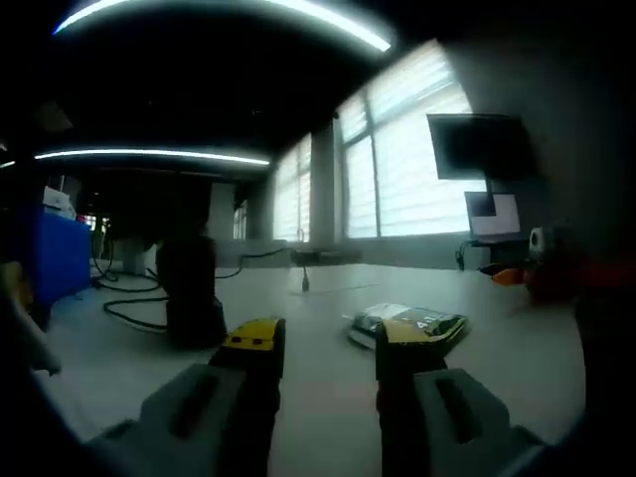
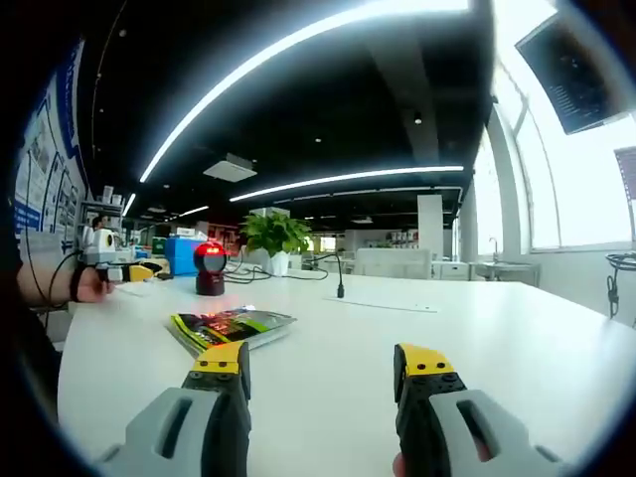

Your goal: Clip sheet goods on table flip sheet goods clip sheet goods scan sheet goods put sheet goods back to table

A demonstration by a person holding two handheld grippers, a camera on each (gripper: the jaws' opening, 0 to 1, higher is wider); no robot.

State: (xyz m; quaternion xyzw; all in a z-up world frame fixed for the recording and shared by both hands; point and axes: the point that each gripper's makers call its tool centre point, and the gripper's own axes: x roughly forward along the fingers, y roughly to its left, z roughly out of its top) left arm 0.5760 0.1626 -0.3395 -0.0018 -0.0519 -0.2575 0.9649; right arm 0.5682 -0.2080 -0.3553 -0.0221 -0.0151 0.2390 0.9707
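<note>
In the left gripper view we see the left gripper (image 1: 329, 350) open, the packet (image 1: 407, 325) flat on the table (image 1: 517, 368) just past its jaw; print unreadable. In the right gripper view, the right gripper (image 2: 325, 373) gapes; the packet (image 2: 231, 326) lies before the scanner (image 2: 210, 266).

The left gripper view looks low across the white table (image 1: 328, 397) toward the bright windows (image 1: 397, 169), its picture dim, with the packet (image 1: 407, 326) lying close ahead. The right gripper view sits just above the same table (image 2: 497, 328), facing down the long room toward a plant (image 2: 273, 237) and ceiling lights. Both views share the tabletop, the packet (image 2: 231, 326) and, it seems, the dark scanner (image 1: 191, 293), red-lit (image 2: 210, 266) in the right one.
</note>
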